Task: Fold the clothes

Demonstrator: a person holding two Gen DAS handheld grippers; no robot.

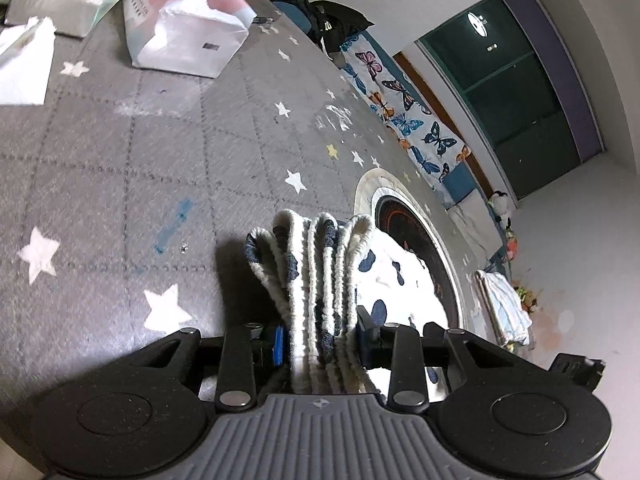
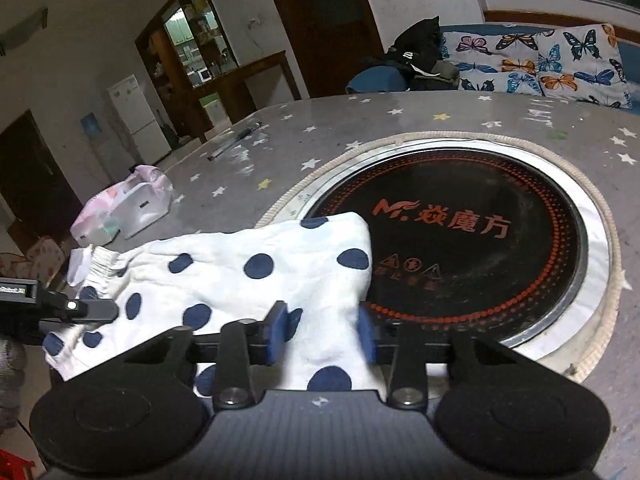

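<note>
The white garment with navy polka dots lies spread across the near side of the bench, its far corner draped over the edge of the round black induction cooktop set into the bench top. Its gathered elastic waistband is bunched into upright pleats and clamped between the blue-padded fingers of the left gripper, which press it from both sides. In the left wrist view the rest of the cloth falls away to the right over the cooktop's rim. The right gripper holds the opposite edge of the garment; cloth fills the gap between its blue fingers, which stand a little apart around that fold and are closed onto it. In the right wrist view the left gripper's black body appears at the far left, just beside the waistband. The bench wears a grey quilted cover scattered with white and yellow stars. On it, well apart from the garment, sit white tissue packs with pink print, and a pen lies farther back. Beyond the bench a sofa carries butterfly-print cushions and a heap of dark clothing.
</note>
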